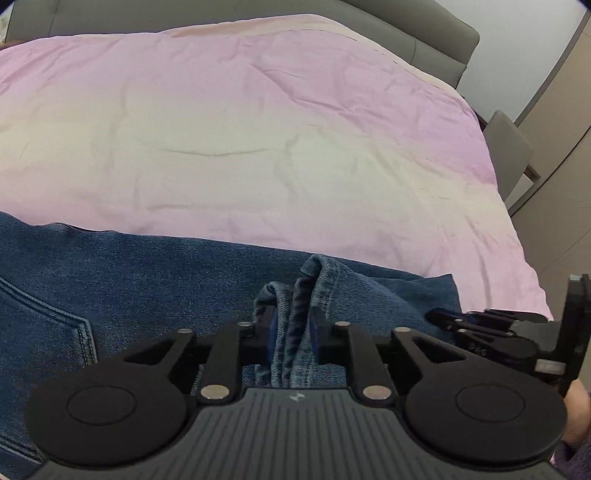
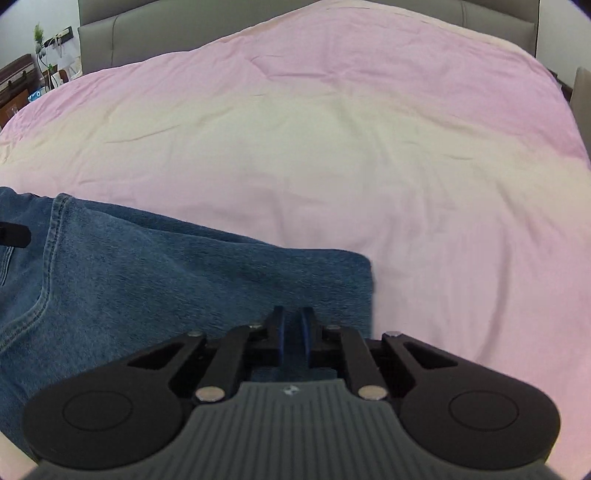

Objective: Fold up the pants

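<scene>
I have the jeans [image 1: 147,280] lying along the near edge of the bed's pink duvet [image 1: 258,129], back pocket up on my left. My left gripper [image 1: 293,332] has its jaws narrowed around a bunched ridge of denim, seam and hem gathered between the pads, so that layer can lift as one. My right gripper [image 2: 291,332], beside it, is closed almost fully on the denim near the folded end, pinching a thin layer, I judge, to carry both points over together.

pants [image 1: 147,280] on bed [image 1: 258,147], headboard [image 1: 406,33] behind
</scene>
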Available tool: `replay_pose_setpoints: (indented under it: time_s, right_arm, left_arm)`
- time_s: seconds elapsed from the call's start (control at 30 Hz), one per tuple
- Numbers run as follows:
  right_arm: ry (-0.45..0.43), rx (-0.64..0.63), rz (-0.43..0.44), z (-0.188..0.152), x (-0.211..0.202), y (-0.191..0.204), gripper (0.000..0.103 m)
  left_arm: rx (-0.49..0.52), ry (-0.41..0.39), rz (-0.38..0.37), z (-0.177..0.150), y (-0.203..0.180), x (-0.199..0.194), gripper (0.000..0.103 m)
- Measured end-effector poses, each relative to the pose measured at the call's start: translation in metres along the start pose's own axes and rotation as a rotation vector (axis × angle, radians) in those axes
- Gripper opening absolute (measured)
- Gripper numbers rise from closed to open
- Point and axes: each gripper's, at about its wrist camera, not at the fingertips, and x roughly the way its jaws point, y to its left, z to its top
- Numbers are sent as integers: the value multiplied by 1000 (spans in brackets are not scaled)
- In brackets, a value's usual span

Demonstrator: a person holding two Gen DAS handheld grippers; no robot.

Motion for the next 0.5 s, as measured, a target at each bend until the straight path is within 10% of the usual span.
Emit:
replay_pose_setpoints:
  time_s: [0.3, 0.5]
  right_arm:
    - [-7, -149, 134, -12, 3, 86, 0]
    - [-14, -66, 160, -8, -23, 74, 2]
  left_arm:
    - [64, 168, 29, -28, -16, 5, 45]
    - [24, 221, 57, -51, -10, 3, 44]
